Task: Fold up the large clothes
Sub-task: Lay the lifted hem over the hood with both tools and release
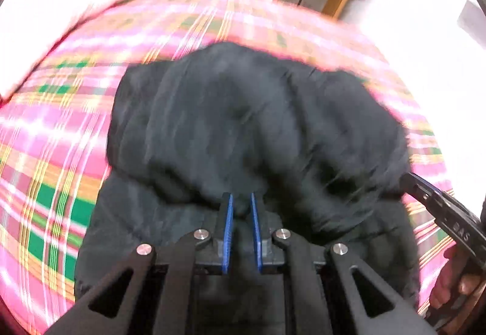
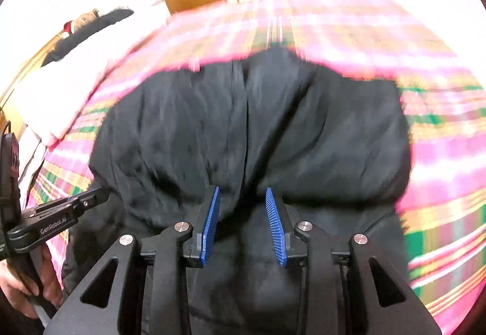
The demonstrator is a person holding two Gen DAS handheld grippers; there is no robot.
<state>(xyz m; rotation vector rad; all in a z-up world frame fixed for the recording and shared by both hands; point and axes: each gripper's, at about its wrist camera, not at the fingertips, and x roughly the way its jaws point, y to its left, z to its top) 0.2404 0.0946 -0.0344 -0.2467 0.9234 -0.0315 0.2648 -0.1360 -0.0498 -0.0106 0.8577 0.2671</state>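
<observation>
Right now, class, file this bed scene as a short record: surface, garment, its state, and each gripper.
surface: pink plaid bedcover
garment: black padded jacket, lying on the bedcover
garment state: near part doubled over itself, bulging at the fold
left gripper: blue pads close together, a bit of black cloth between them
right gripper: blue pads apart, not pressing the fabric between them
image quality: blurred

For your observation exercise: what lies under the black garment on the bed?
Under the black garment lies a pink plaid bedcover, showing on its left, right and far sides. What the garment covers directly beneath it cannot be seen.
</observation>
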